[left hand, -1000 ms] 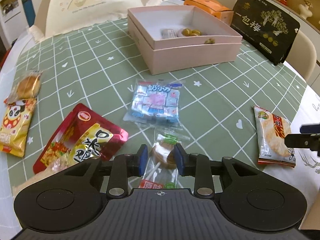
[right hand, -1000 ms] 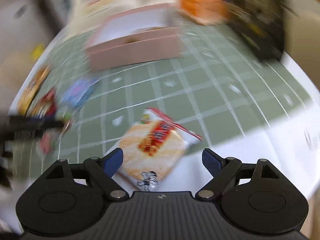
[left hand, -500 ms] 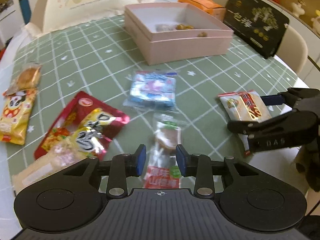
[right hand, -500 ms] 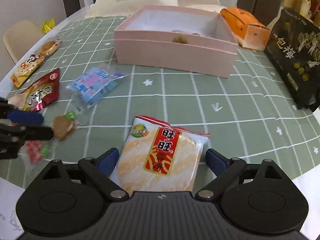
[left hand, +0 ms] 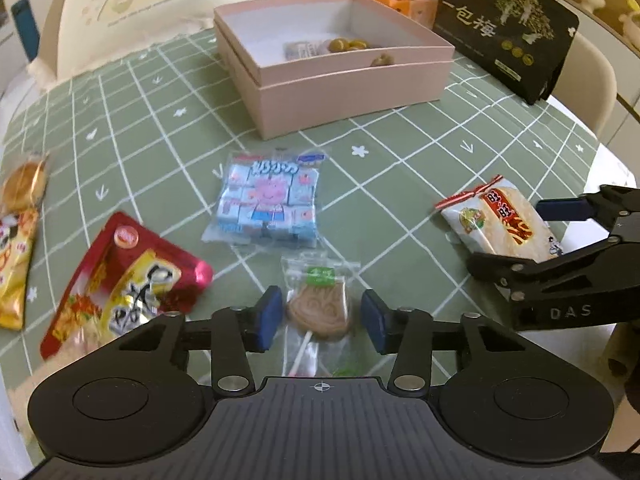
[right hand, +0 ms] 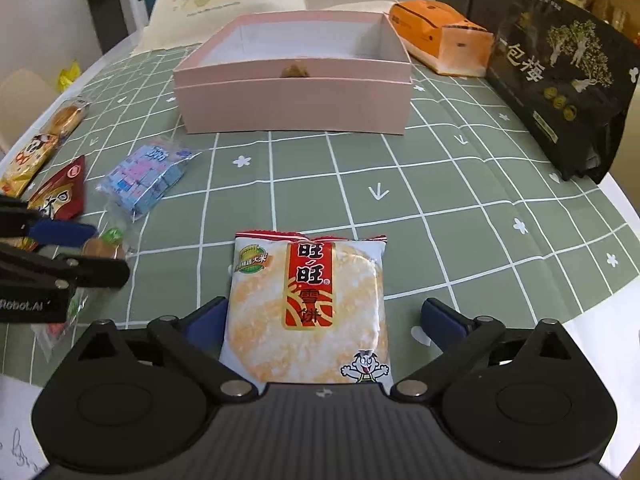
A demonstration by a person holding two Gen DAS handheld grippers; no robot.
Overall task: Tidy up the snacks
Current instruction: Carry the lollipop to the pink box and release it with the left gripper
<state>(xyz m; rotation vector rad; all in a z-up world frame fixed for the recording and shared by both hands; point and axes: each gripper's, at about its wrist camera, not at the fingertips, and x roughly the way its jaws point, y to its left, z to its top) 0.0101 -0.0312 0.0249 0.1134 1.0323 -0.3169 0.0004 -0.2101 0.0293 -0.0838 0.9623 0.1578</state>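
Glossy rice cracker packet (right hand: 306, 312) lies flat before the pink cardboard box (right hand: 294, 100), right gripper (right hand: 320, 320) jaws apart; left gripper (left hand: 320, 318) jaws apart around a crinkly lollipop wrapper (left hand: 318, 308), stick partly hidden.

— Where is free room found on the table (right hand: 460, 208)?

— A wide bare stretch is seen between the pink box (right hand: 296, 104) and the near edge, toward the right side.

— And what is blocked?

— The left side is crowded by the blue candy pack (left hand: 270, 200) and red pouch (left hand: 124, 280); the far right corner is walled off by the black bag (right hand: 560, 80) and orange box (right hand: 440, 38).
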